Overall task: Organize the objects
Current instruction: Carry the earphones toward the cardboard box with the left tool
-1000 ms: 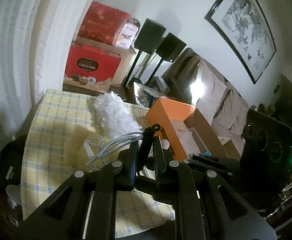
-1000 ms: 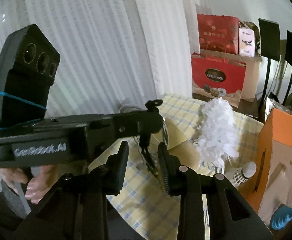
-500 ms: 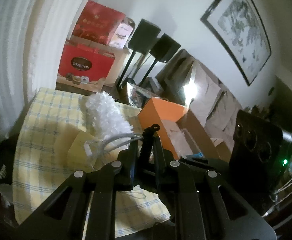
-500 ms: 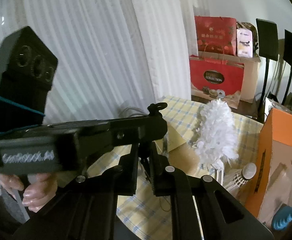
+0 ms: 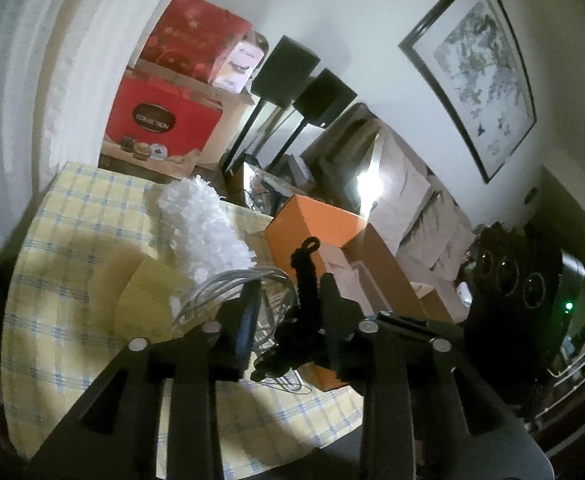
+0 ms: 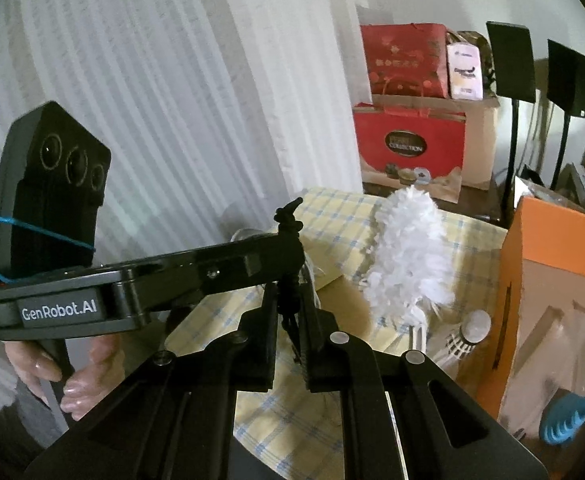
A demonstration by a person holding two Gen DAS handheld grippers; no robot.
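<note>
A black knotted cord [image 5: 306, 268] hangs between the two grippers above the table. My left gripper [image 5: 289, 286] stands open around it, fingers well apart. My right gripper [image 6: 289, 306] is shut on the cord [image 6: 288, 220] just below where the left gripper [image 6: 288, 254] crosses it from the left. A white feather duster [image 5: 204, 232] lies on the yellow checked tablecloth [image 5: 72, 240]. An open orange box [image 5: 312, 224] stands at the table's right side. The duster [image 6: 408, 264] and the box [image 6: 552, 236] show in the right wrist view too.
A coil of white cable [image 5: 228, 284] and a yellow envelope [image 5: 148, 300] lie under the grippers. A shuttlecock [image 6: 466, 332] rests by the box, and a blue plastic piece [image 6: 568, 420] sits inside it. Red gift bags [image 6: 408, 148] and white curtains [image 6: 172, 100] stand behind.
The right gripper came in and shut on the cord. After that the left gripper's fingers spread apart and let go of it.
</note>
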